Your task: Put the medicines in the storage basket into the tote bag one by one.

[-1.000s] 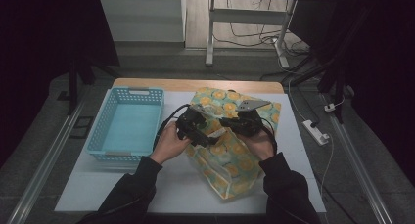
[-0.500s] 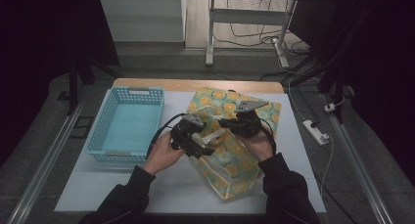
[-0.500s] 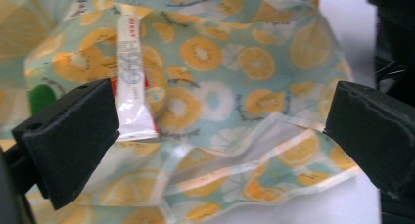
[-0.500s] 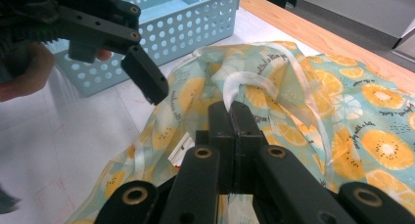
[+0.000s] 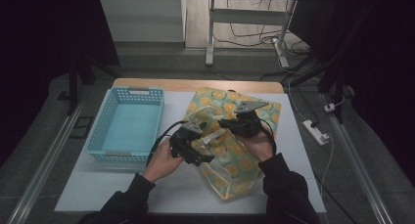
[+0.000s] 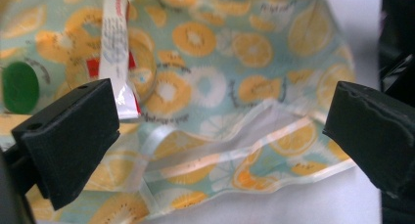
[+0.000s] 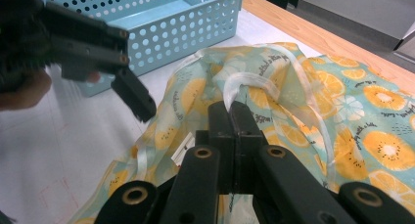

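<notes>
A dim room surrounds a white table [image 5: 112, 185] holding an empty blue basket [image 5: 126, 126] and, beside it, a citrus-print bag [image 5: 230, 160]. The right gripper [image 7: 234, 109] is clamped on the bag's translucent handle [image 7: 254, 82], seemingly lifting it open; the left gripper [image 6: 220, 131], jaws apart, probably needs the near edge next.

High view is pretty dim, room edges nearly black, only the bench [image 5: 112, 185] catches light from above. The left tongs [image 6: 215, 131] view is bright but soft, with near jaws blurry. Right view's sharper, evenly lit.
</notes>
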`<state>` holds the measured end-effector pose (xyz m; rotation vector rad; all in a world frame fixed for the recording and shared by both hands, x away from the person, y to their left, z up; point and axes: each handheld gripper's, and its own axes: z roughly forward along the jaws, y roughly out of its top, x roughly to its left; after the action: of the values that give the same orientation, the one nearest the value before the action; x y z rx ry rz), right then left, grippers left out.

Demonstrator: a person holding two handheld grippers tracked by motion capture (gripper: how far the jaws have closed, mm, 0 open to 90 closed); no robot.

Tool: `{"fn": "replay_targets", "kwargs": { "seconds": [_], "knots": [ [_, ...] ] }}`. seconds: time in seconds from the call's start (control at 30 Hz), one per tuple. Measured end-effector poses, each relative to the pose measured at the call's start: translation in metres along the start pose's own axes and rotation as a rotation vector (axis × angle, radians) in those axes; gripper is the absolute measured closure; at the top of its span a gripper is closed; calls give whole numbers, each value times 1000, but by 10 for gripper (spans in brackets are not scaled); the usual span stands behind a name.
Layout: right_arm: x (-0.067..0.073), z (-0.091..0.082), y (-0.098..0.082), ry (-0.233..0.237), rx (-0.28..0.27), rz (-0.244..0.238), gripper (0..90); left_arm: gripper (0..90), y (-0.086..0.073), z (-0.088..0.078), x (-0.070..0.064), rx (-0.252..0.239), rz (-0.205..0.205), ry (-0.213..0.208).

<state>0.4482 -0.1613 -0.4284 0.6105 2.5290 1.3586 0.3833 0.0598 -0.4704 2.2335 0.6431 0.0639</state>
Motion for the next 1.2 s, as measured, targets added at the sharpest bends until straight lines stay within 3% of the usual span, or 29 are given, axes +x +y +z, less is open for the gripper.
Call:
{"fn": "replay_targets", "kwargs": {
  "seconds": [0.27, 0.93, 1.2],
  "knots": [
    [-1, -1, 0, -1, -2, 4, 898, 0, -2, 11, -5, 27, 28, 17],
    [2, 2, -1, 3, 8, -3, 897, 12, -4, 32, -18, 40, 65, -23],
    [3, 3, -1, 7, 13, -7, 897, 13, -7, 46, -20, 67, 75, -11]
  ]
}}
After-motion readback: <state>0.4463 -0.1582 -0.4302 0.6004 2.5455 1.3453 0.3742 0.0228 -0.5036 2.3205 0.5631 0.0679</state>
